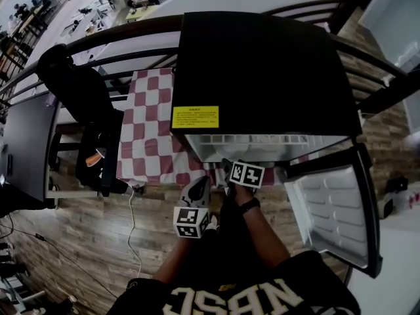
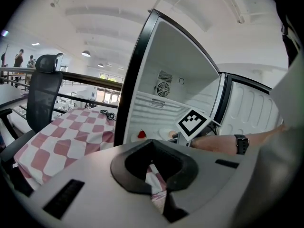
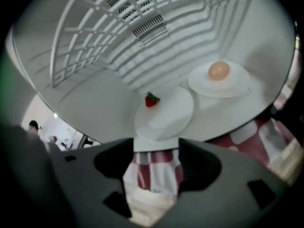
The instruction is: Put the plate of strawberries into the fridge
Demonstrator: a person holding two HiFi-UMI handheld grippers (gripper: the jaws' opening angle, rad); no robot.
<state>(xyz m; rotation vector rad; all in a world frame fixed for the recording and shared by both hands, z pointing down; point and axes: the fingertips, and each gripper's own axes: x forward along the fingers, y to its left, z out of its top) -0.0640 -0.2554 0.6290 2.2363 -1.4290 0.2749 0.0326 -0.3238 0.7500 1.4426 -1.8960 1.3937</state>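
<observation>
**Strawberry plate lies inside the open fridge**

The left gripper [image 2: 153, 174] hangs outside the fridge [image 1: 262, 64], before its open front. Its jaws are drawn together on nothing, with the red-checked cloth [image 2: 71, 137] showing below. The right gripper [image 3: 156, 151] sits at the fridge's front lip, its jaws spread wide and released. Just past them, on the fridge floor, lies the white plate [image 3: 166, 115] carrying one strawberry [image 3: 151, 99]. Deeper in the fridge, a second plate [image 3: 235, 87] holds an egg [image 3: 219, 71]. A vent grille [image 3: 149, 25] marks the fridge's back wall.
</observation>
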